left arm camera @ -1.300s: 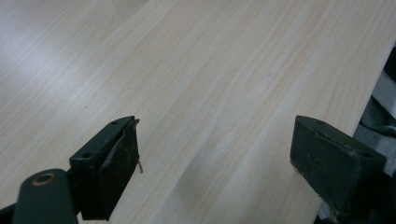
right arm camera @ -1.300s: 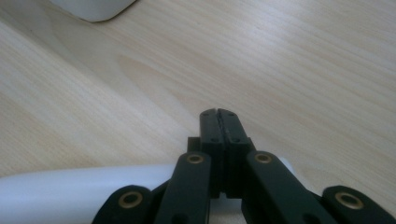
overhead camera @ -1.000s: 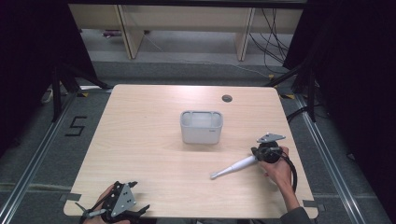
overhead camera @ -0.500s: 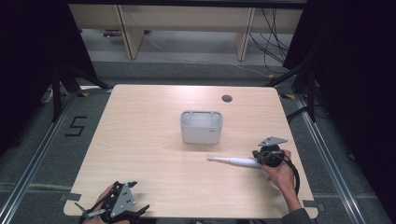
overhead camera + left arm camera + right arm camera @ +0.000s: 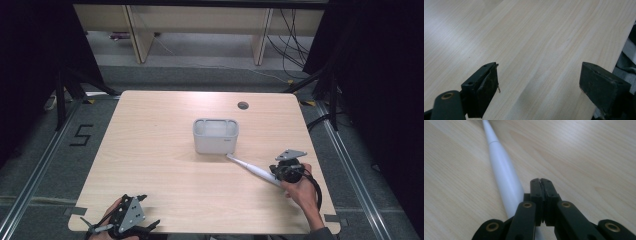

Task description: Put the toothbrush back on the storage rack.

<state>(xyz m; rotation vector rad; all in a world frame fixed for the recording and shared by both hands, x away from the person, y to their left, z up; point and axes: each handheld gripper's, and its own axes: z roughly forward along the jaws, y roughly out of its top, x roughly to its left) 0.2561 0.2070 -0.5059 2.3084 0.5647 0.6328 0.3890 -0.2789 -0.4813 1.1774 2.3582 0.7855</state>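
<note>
A long white tapered stick (image 5: pixel 250 169) lies on the wooden table (image 5: pixel 150 155). Its thin end reaches the front right corner of a grey-white open box (image 5: pixel 215 145). My right gripper (image 5: pixel 274 170) sits at the stick's thick end in a person's hand. In the right gripper view the jaws (image 5: pixel 540 181) are pressed together with nothing between them, and the stick (image 5: pixel 501 170) runs along their left side. Those jaws have just eased apart by a hair. My left gripper (image 5: pixel 147 211) rests at the table's front left edge, and its jaws (image 5: pixel 539 80) stand wide open over bare wood.
A small round cable hole (image 5: pixel 243 105) sits near the table's far edge. Wooden shelving (image 5: pixel 200 30) and cables stand on the floor beyond the table. A "5" (image 5: pixel 81 135) is marked on the floor at the left.
The white stick has swung round its thick end: its thin tip pointed to the front left, then left, and now points toward the box. The left gripper has not moved.
</note>
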